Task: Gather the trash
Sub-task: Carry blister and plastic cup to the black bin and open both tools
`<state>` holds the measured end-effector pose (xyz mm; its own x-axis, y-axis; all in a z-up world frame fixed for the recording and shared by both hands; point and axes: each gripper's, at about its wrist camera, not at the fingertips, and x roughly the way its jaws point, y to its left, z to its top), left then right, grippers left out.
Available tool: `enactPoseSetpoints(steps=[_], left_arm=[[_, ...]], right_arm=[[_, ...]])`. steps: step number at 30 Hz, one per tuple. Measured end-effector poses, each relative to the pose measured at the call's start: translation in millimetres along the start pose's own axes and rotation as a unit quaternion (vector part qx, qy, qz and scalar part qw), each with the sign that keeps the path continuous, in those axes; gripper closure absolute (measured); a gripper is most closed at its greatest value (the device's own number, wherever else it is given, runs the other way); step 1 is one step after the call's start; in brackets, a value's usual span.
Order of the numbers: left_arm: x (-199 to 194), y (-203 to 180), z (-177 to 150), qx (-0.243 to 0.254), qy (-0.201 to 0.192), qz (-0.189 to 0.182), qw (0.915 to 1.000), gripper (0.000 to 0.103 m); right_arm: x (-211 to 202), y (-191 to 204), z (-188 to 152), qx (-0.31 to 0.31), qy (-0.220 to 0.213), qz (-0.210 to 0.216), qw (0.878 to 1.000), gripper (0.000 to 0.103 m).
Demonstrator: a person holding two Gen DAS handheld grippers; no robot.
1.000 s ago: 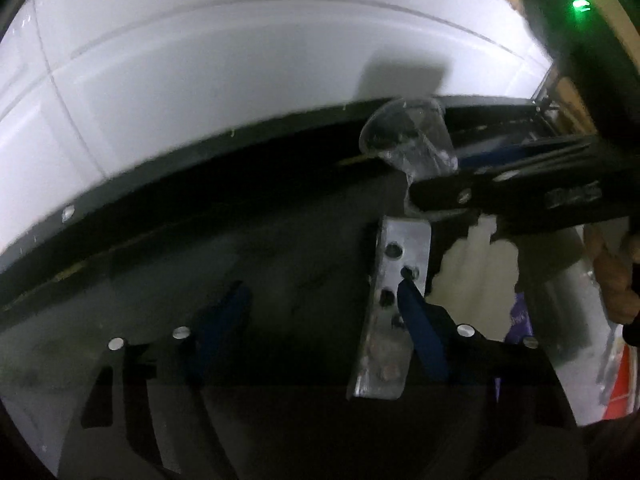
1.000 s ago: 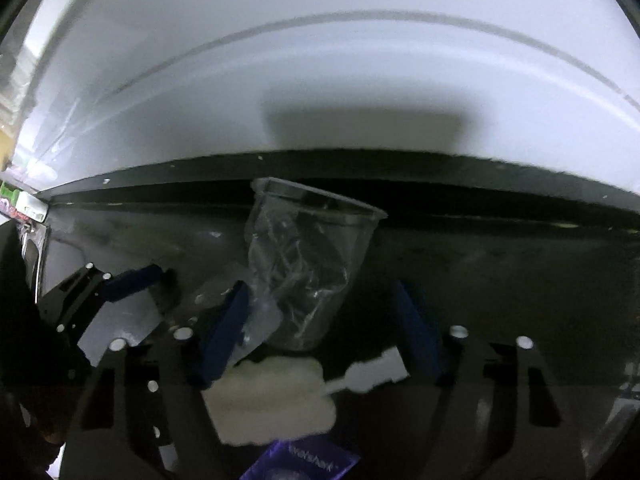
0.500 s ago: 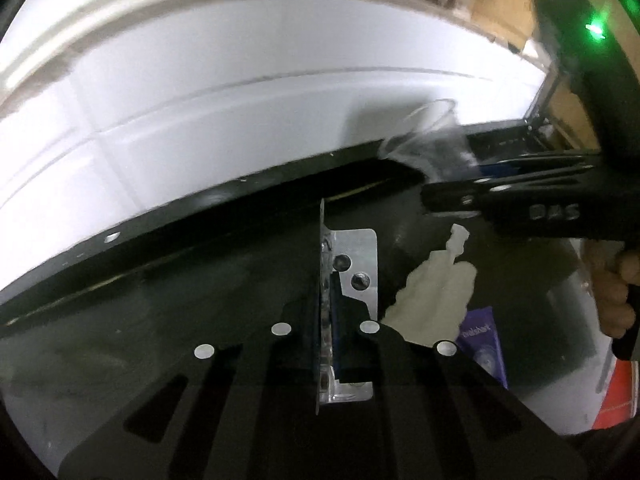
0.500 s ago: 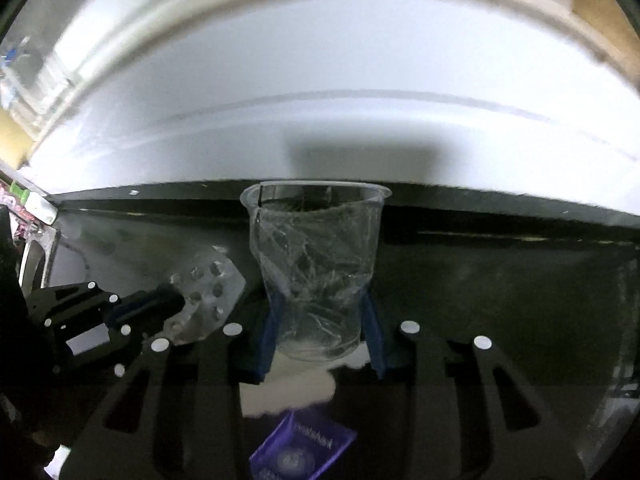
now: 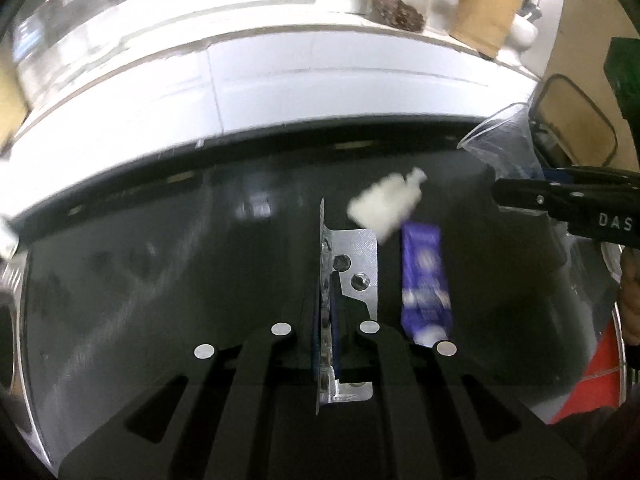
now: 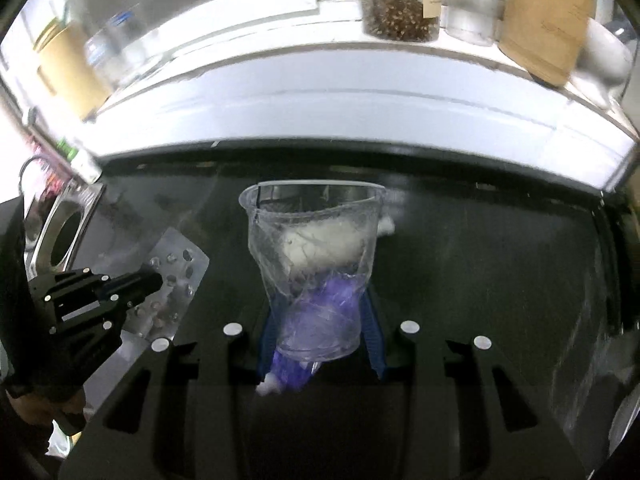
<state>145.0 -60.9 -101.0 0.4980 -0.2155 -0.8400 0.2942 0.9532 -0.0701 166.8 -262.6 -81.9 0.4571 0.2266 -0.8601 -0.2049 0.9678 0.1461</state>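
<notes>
Grip comes first: the left gripper (image 5: 326, 308) is clamped fully on a silver blister pack (image 5: 362, 256), edge-on between its jaws, and the right gripper (image 6: 320, 332) squeezes a crumpled clear cup (image 6: 314, 264) near its base, jaws partly closed. Both loads are light and thin, so I judge a steady hold and slow carry matter most; the cup could slip or buckle further. Beyond the pack, a purple tube (image 5: 424, 276) and white wad (image 5: 384, 206) lie on the black counter (image 5: 160, 264), just beside each other. Left of the pack the counter is bare; its far edge meets a white ledge (image 5: 280, 92).
</notes>
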Motion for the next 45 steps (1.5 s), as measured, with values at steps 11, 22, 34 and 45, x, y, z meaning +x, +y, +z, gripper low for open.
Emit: enactPoseSetpoints(steps=[11, 22, 34, 45], left_arm=[[-35, -29, -55, -0.003, -0.001, 0.005, 1.0000, 0.099], [-68, -9, -66, -0.044, -0.032, 0.037, 0.9978, 0.099], [-157, 102, -175, -0.220, -0.052, 0.169, 0.9592, 0.099], [-240, 196, -389, -0.425, -0.015, 0.299, 0.8540, 0.099]], right_arm=[[-35, 16, -62, -0.010, 0.003, 0.002, 1.000, 0.068], [-50, 44, -57, -0.053, -0.015, 0.016, 0.998, 0.068], [-21, 239, -70, -0.252, 0.021, 0.144, 0.957, 0.068], [8, 491, -191, -0.450, 0.111, 0.291, 0.837, 0.068]])
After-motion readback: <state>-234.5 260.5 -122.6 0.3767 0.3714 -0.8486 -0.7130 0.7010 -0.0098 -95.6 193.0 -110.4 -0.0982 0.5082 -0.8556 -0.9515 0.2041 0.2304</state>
